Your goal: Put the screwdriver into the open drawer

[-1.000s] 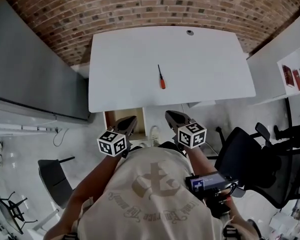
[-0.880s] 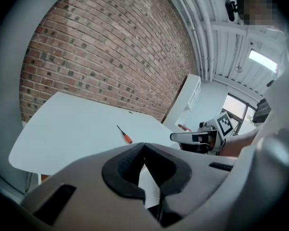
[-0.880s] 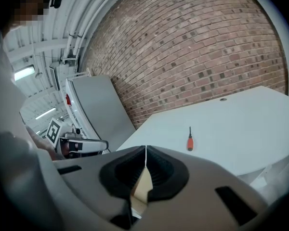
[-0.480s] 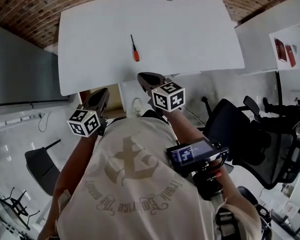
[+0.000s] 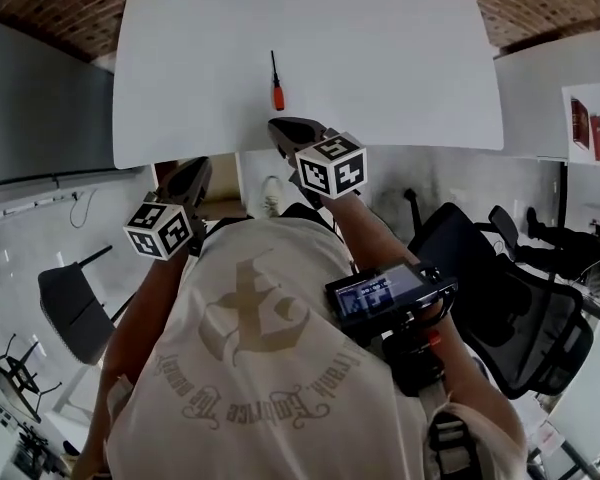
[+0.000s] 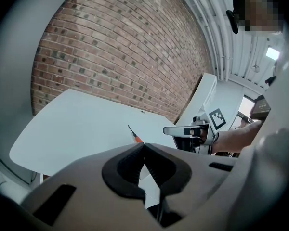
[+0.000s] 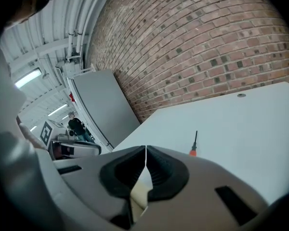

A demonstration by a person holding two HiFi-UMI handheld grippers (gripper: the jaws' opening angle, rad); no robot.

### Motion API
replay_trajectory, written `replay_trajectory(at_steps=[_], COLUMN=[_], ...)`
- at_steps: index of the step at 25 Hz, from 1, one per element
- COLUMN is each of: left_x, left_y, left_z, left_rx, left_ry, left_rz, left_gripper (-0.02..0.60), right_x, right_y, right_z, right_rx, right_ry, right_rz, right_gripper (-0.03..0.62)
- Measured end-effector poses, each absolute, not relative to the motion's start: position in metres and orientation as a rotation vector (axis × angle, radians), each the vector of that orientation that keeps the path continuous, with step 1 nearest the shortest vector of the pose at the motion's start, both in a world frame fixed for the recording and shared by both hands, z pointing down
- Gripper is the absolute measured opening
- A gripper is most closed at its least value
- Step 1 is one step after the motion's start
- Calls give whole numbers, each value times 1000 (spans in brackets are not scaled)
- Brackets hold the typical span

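The screwdriver (image 5: 276, 84), a thin dark shaft with an orange handle, lies on the white table (image 5: 400, 68) near its front edge. It also shows in the left gripper view (image 6: 135, 135) and the right gripper view (image 7: 194, 144). My right gripper (image 5: 280, 128) is shut and empty, its tip at the table's edge just short of the handle. My left gripper (image 5: 187, 175) is lower and to the left, below the table edge, with its jaws together on nothing (image 6: 144, 145). The open drawer (image 5: 226, 206) with a light wooden inside shows under the table, partly hidden by the left gripper.
A brick wall stands behind the table. A grey cabinet (image 5: 40, 108) lies to the left and a black office chair (image 5: 480, 268) to the right. A second white table (image 5: 580, 88) with red items is at the far right. A small chair (image 5: 65, 308) stands at the lower left.
Both grippers have moved forward toward the table. The right one went further and its tip now sits close to the screwdriver's handle. Both stay shut.
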State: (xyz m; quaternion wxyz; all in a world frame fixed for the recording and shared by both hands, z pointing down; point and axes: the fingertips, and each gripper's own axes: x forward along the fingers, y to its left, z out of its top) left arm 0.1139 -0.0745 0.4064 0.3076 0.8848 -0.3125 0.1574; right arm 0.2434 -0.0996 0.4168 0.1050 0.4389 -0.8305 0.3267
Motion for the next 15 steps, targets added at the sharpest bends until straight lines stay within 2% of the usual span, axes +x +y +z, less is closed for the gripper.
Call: replay_trajectory(at_steps=[15], left_x=[130], left_y=[-92], left_z=[425], left_rx=[2250], left_ry=[-893], left_rz=[410], left_gripper=[20], right_x=[245], right_y=[-135], right_z=[442], right_rx=[1115], right_ry=[-2415], right_rz=[901], right_gripper=[23])
